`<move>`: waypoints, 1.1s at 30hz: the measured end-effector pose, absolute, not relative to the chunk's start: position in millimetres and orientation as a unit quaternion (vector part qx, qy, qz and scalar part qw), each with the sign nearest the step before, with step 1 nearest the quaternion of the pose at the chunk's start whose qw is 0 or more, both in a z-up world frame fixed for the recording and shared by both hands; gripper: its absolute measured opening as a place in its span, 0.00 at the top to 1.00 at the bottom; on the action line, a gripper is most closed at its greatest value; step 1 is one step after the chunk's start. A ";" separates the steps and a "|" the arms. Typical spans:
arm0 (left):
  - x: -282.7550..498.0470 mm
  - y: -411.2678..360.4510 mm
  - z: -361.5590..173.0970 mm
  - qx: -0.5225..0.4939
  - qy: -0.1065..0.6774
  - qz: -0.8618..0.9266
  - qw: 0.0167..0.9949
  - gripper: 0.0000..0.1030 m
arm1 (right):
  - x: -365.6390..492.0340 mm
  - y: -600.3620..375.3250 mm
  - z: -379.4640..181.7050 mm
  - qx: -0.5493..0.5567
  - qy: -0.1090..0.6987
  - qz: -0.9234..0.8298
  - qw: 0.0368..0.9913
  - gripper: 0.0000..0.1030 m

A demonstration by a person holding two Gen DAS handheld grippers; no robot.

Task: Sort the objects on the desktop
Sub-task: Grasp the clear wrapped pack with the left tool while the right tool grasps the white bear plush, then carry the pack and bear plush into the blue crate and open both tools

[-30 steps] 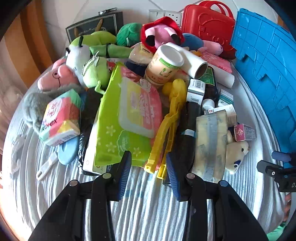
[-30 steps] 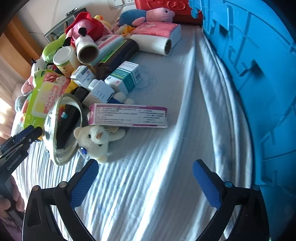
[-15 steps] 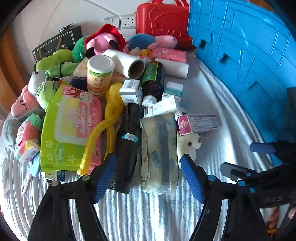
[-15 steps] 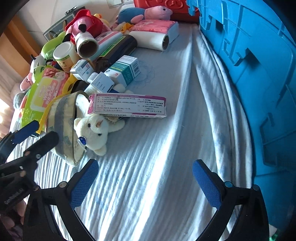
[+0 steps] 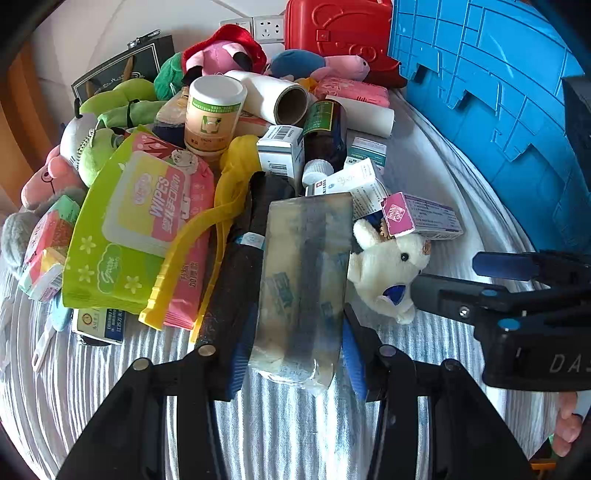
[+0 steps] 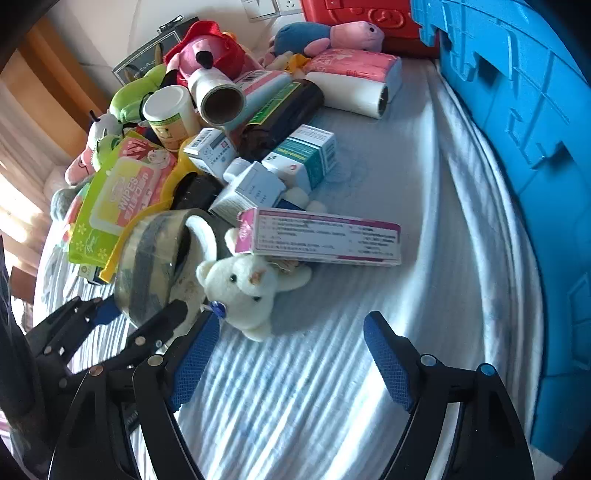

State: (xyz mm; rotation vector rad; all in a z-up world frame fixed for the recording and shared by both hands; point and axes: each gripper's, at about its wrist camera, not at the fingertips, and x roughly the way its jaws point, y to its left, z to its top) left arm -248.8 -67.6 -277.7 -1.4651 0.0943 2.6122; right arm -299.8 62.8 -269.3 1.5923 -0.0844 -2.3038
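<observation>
A big roll of clear tape [image 5: 303,280] stands on edge at the front of a pile of objects. My left gripper [image 5: 295,354] has its blue pads on both sides of the roll and grips it; the right wrist view shows the roll [image 6: 155,266] between these fingers. A white plush cat [image 5: 388,266] lies just right of the roll, under a pink medicine box [image 5: 421,218]. My right gripper [image 6: 288,354] is open and empty over bare cloth, just in front of the cat [image 6: 247,288].
The pile holds a green wipes pack [image 5: 136,229], yellow tongs [image 5: 207,236], a black folded umbrella [image 5: 240,266], medicine boxes, a jar [image 5: 212,110], paper rolls and plush toys. A blue crate [image 6: 535,147] stands along the right side, a red case [image 5: 340,33] at the back.
My left gripper swung right from the yellow tongs to the tape roll and closed on it. The right gripper moved closer to the plush cat, still open.
</observation>
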 end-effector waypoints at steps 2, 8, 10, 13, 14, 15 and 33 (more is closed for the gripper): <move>-250.8 -68.4 -277.7 -0.487 0.032 0.870 0.074 0.58 | -299.2 63.0 -268.6 0.559 -0.038 -0.809 0.178 0.21; -255.6 -68.0 -278.7 -0.486 0.028 0.870 0.080 0.58 | -311.3 40.8 -286.8 0.576 -0.034 -0.797 0.181 0.30; -255.3 -65.3 -279.6 -0.487 0.036 0.869 0.081 0.58 | -313.2 36.7 -295.2 0.587 -0.038 -0.787 0.186 0.45; -252.1 -68.6 -274.8 -0.481 0.031 0.872 0.080 0.58 | -304.3 38.8 -286.1 0.577 -0.040 -0.794 0.187 0.59; -250.8 -71.1 -271.0 -0.478 0.024 0.875 0.080 0.58 | -299.9 41.3 -279.5 0.568 -0.036 -0.801 0.186 0.59; -249.3 -73.4 -266.9 -0.474 0.018 0.877 0.079 0.58 | -296.9 45.0 -273.8 0.562 -0.039 -0.805 0.188 0.59; -222.5 -74.9 -133.5 -0.321 0.014 0.945 0.054 0.59 | -260.5 69.6 -132.5 0.410 -0.028 -0.884 0.223 0.60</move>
